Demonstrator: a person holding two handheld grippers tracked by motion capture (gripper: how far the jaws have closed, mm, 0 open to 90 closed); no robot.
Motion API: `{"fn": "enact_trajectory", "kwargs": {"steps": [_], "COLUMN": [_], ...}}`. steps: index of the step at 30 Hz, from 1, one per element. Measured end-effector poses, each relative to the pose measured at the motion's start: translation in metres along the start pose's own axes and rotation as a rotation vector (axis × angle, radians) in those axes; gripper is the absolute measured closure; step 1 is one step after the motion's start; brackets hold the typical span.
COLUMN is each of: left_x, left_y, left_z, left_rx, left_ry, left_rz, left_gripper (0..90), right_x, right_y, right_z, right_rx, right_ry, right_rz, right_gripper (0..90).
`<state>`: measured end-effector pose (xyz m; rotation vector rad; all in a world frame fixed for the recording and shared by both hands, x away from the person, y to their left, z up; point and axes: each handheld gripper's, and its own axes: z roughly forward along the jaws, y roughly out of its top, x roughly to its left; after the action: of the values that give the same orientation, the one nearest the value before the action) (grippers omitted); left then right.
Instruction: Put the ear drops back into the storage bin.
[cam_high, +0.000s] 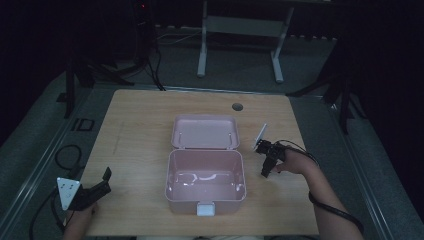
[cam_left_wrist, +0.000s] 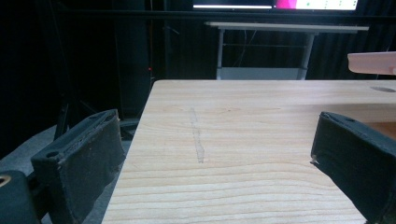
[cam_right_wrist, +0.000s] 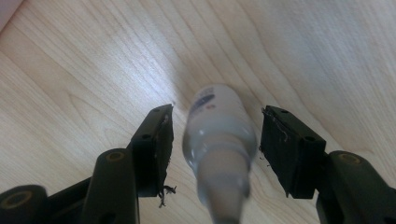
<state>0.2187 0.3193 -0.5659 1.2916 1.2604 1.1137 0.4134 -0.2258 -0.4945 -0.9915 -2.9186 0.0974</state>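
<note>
The right gripper (cam_right_wrist: 215, 149) has its jaws apart on either side of a small white bottle (cam_right_wrist: 219, 135), a gap showing on both sides, so no grip is made yet. The pink box (cam_high: 205, 192) stands open, apparently awaiting it; lifting and placing remain. The left gripper (cam_left_wrist: 210, 163) rests with jaws wide apart on nothing; the bottle's label is too blurred to read.

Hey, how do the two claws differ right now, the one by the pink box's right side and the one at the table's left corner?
The right claw points down at the table with a small white bottle between its jaws, gaps visible on both sides. The left claw lies near level, with only bare wood between its jaws. The right claw sits beside the pink box; the left claw sits at the table's near left corner. Both are black, hand-held and open.
</note>
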Motion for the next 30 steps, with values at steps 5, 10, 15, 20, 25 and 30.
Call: {"fn": "enact_trajectory", "kwargs": {"steps": [5,10,15,20,25,30], "left_x": [0.0,0.0,0.0,0.0,0.0,-0.001], "left_y": [0.0,0.0,0.0,0.0,0.0,0.0], "left_z": [0.0,0.0,0.0,0.0,0.001,0.0], "left_rx": [-0.002,0.001,0.001,0.001,0.005,0.003], "left_ry": [0.001,0.009,0.012,0.011,0.01,0.008], "left_rz": [0.001,-0.001,0.0,0.0,0.0,0.001], "left_gripper": [2.4,2.4,2.4,2.4,2.4,2.4], "right_x": [0.002,0.003,-0.001,0.003,0.008,0.015], "right_y": [0.002,0.001,0.002,0.004,-0.001,-0.009], "right_z": [0.007,0.011,0.01,0.009,0.001,-0.007], "right_rx": [0.033,0.044,0.031,0.042,0.028,0.008], "right_ry": [0.003,0.006,0.028,-0.002,-0.042,-0.053], "right_rz": [-0.022,-0.039,-0.017,-0.069,-0.166,-0.297], "right_gripper": [49.8,57.9,57.0,59.2,59.2,59.2]}}
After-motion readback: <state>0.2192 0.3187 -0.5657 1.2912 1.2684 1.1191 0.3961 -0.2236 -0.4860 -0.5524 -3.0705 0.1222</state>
